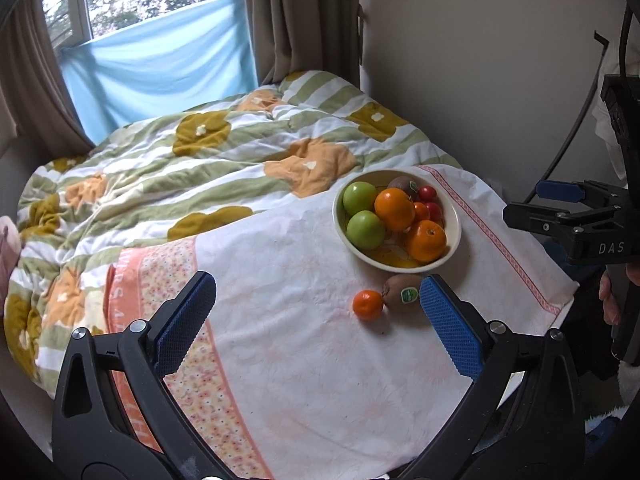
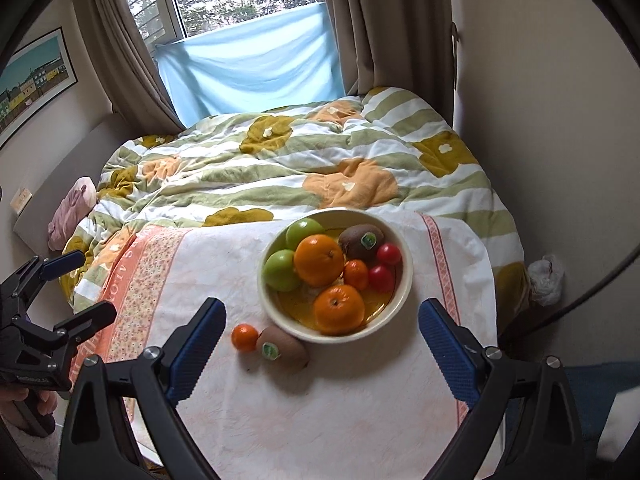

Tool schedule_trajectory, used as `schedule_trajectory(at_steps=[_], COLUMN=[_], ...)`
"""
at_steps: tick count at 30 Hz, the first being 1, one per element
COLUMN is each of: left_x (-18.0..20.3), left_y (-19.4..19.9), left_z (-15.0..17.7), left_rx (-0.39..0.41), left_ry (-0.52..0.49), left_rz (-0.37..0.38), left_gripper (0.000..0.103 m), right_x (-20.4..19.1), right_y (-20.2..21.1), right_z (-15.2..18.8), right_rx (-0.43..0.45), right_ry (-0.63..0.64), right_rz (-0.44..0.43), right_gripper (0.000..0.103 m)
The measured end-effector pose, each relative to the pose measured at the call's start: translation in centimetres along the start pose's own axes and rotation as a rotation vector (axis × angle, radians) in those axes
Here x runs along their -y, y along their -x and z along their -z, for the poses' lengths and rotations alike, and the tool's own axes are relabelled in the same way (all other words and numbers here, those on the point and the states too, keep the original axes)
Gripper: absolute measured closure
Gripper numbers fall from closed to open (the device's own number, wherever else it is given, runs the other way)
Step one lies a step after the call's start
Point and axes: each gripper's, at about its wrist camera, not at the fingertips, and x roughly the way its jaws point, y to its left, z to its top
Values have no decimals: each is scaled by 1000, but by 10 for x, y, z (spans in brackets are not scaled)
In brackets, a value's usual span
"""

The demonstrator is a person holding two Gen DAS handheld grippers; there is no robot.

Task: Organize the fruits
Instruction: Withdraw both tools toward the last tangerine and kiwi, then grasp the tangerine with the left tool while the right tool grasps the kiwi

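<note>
2 fruits lie outside the bowl (image 2: 404,292): a small mandarin (image 2: 245,337) and a kiwi (image 2: 282,349) with a green sticker, touching each other on the white cloth (image 2: 320,412) just beside the bowl's near rim. They look like the last pieces to be gathered, since the cream bowl already holds 2 green apples (image 2: 282,270), 2 large oranges (image 2: 319,260), a second kiwi (image 2: 362,242), a small mandarin and 2 red cherry tomatoes (image 2: 382,278). I judge the task to be nearly done. The cloth is spread over a flowered quilt (image 2: 280,160), probably to give the bowl a flatter, cleaner base on the soft bed. Both tools hang above the cloth with nothing in them. The left gripper (image 1: 316,312) has its blue pads spread wide, and its right-hand pad overlaps the kiwi's edge in the left wrist view; whether it touches the fruit or floats above it I cannot tell. The right gripper (image 2: 322,338) is likewise spread wide, its fingers framing the loose pair and the front of the bowl, as if lining up a pick. Either tool could take the kiwi, but the mandarin resting against it leaves little room for a finger on that side, and both fruits, being round, would likely roll on the yielding bedding if nudged.
</note>
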Motion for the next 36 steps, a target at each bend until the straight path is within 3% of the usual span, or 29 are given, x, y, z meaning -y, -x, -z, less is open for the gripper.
schedule_trajectory(at_steps=[12,23,29,32,36], left_x=[-7,17,27,33,37], left_y=[-25,-97,-137,-152,-166], left_z=[29,48,51,52,51], left_rx=[-39,-87,-121,-143,-159], left_ry=[-139,-332,-406,-441,-464], left_rz=[131,245,293,310,327], left_gripper=[0,0,6,22,24], right_x=[-26,-29,-31,-29,-24], right_y=[-10,-51,-71,-79,-87], right_z=[48,76,82,84,88], right_rx=[-26,-60,-63,-66,-74], right_ry=[-109,-219,-263,-295,-341], right_rz=[69,91,96,96,87], right_gripper=[6,7,7,7,7])
